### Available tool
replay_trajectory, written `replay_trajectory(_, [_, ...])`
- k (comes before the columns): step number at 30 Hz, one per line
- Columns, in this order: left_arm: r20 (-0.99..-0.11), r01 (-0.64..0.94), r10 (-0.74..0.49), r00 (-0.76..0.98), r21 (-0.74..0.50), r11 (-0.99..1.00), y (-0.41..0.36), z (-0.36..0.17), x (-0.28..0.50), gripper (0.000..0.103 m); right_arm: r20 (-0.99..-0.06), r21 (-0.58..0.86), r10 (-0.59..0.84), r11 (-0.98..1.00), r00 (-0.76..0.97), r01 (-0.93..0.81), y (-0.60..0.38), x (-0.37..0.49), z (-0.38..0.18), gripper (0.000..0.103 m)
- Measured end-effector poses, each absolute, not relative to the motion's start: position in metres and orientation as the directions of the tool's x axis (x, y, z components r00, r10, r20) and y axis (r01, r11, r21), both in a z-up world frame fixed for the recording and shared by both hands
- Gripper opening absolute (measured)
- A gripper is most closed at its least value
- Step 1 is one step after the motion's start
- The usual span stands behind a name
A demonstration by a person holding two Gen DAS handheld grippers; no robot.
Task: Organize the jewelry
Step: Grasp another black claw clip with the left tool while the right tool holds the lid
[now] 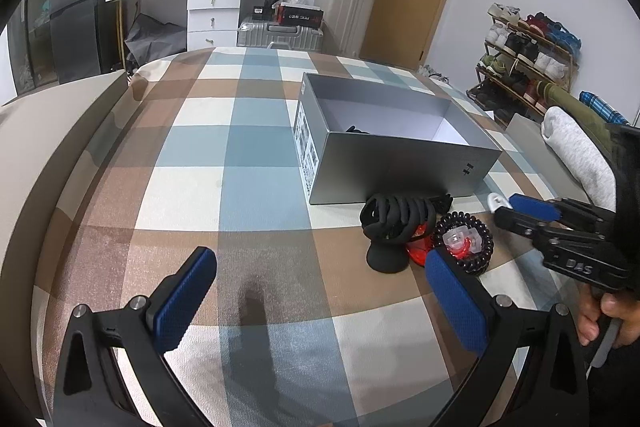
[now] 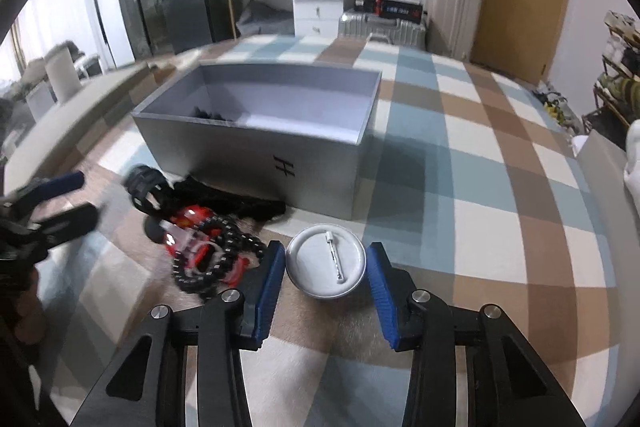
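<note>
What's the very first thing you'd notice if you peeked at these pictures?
Probably the big open grey cardboard box in the middle of the checked blue, brown and cream bedspread. In front of it lies a pile of hair things: a black claw hair clip and a black coiled hair tie. The right gripper is open around a round white pin badge, lying pin-side up.

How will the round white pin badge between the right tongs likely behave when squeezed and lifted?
The pin badge looks thin and rigid, so probably light. Its smooth round rim may slip or pivot between the right tongs. Lying flat with its pin up, it seems unlikely to roll.
</note>
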State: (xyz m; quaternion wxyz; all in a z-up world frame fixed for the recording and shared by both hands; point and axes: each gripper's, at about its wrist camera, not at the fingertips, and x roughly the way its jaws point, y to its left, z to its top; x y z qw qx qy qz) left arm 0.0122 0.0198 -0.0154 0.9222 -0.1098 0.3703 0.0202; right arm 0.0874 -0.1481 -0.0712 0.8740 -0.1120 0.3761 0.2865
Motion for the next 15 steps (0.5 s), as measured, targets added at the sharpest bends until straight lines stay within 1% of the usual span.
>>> replay_trajectory(15, [-0.690,-0.126,-0.036,0.723,-0.183,0.975,0.019,-0.016,0.013,0.102,-0.630,0.090,0.537,0.768,0.561,-0.634,-0.150,0.070,-0.047,0.041])
